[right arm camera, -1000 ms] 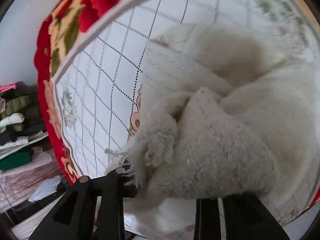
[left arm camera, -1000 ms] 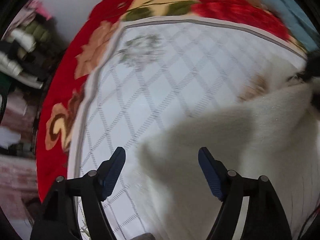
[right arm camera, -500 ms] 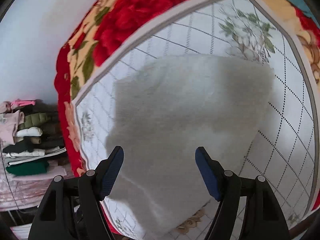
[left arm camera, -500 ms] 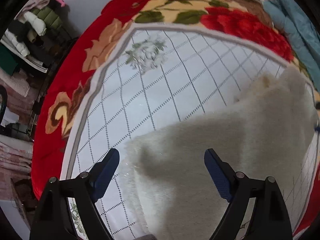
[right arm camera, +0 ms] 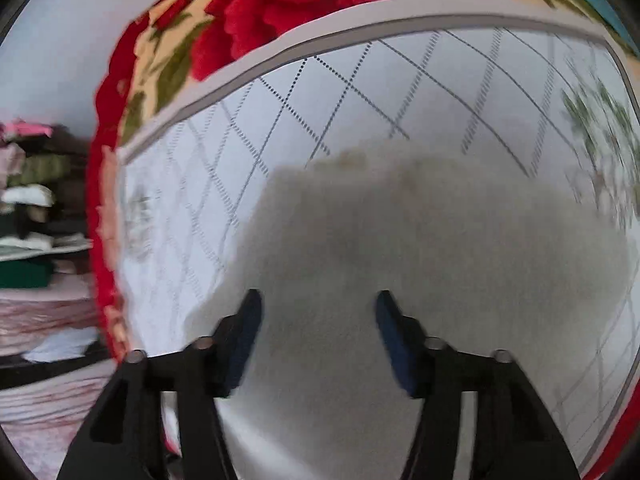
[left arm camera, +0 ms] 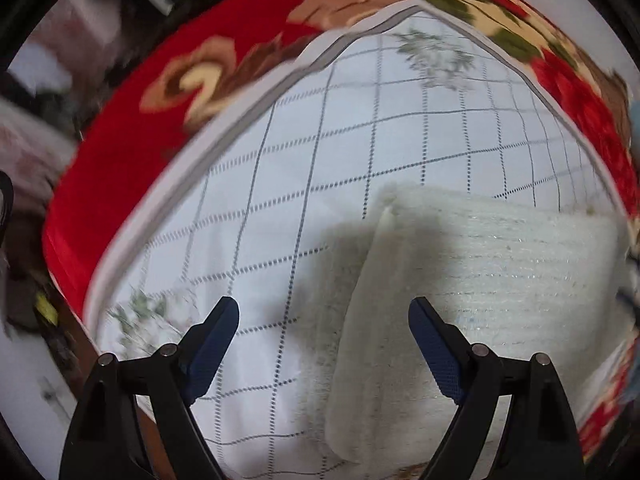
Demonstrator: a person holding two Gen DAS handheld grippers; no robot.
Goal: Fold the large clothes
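A cream fuzzy garment (left arm camera: 480, 280) lies folded flat on a white checked cloth (left arm camera: 320, 160). In the left wrist view my left gripper (left arm camera: 324, 320) points straight down over the garment's left folded edge, open, nothing between its blue pads. In the right wrist view the same garment (right arm camera: 420, 248) fills the lower middle, blurred and shadowed. My right gripper (right arm camera: 318, 312) hovers above it with its jaws opening and nothing pinched between them.
The checked cloth (right arm camera: 360, 92) covers a red flowered blanket (left arm camera: 132, 152) that rims it on all sides. Stacked folded clothes on shelves (right arm camera: 28, 208) stand beyond the blanket's left edge. A blue-green fabric (right arm camera: 600, 0) shows at the far right corner.
My right gripper let go of the bunched garment, which now lies flat, and its jaws spread. My left gripper slid sideways over the cloth and rolled, with the garment's folded edge now beneath it.
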